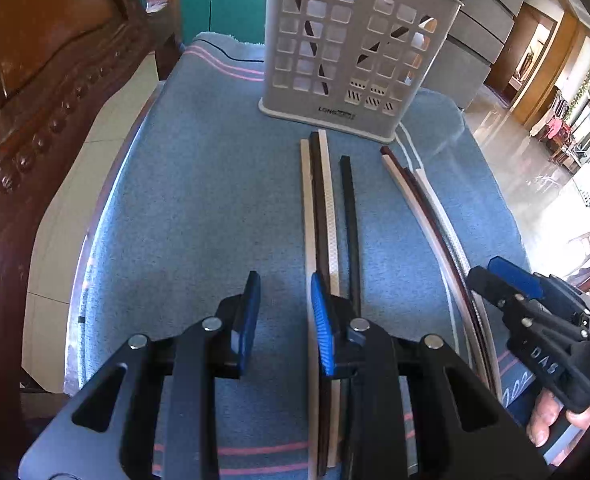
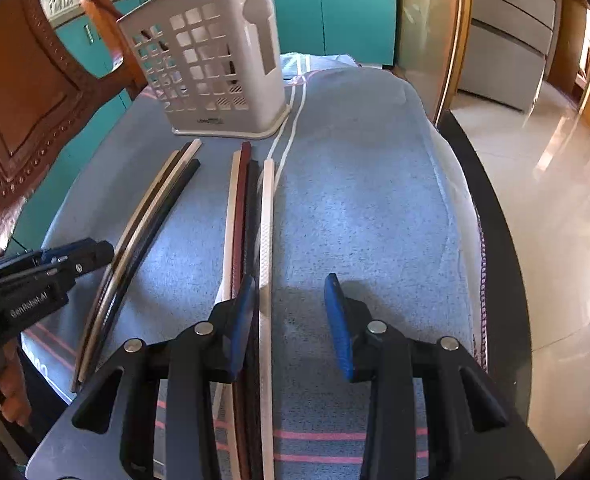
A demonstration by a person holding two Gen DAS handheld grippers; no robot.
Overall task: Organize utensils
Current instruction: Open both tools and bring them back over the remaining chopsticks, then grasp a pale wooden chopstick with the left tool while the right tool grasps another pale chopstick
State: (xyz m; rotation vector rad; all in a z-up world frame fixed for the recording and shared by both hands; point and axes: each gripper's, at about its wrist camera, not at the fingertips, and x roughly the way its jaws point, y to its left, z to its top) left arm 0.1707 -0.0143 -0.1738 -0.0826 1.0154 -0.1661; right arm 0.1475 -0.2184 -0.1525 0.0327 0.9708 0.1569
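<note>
Chopsticks (image 1: 323,216) bunched mid-towel (image 1: 199,200): left tongs (image 1: 285,316) apart beside them, right tongs (image 2: 291,312) apart over one; could grab several, miss holder (image 1: 355,44).

The blue towel (image 1: 199,208) left of the left chopstick group (image 1: 323,216) is bare, giving open approach. The white utensil holder (image 1: 351,48) blocks the far end. A carved wooden chair (image 1: 35,92) bounds the left side. Between the two chopstick groups a narrow towel strip remains. Right of the right chopstick group (image 2: 251,216) the towel is bare up to what appears to be the table edge (image 2: 495,216).
</note>
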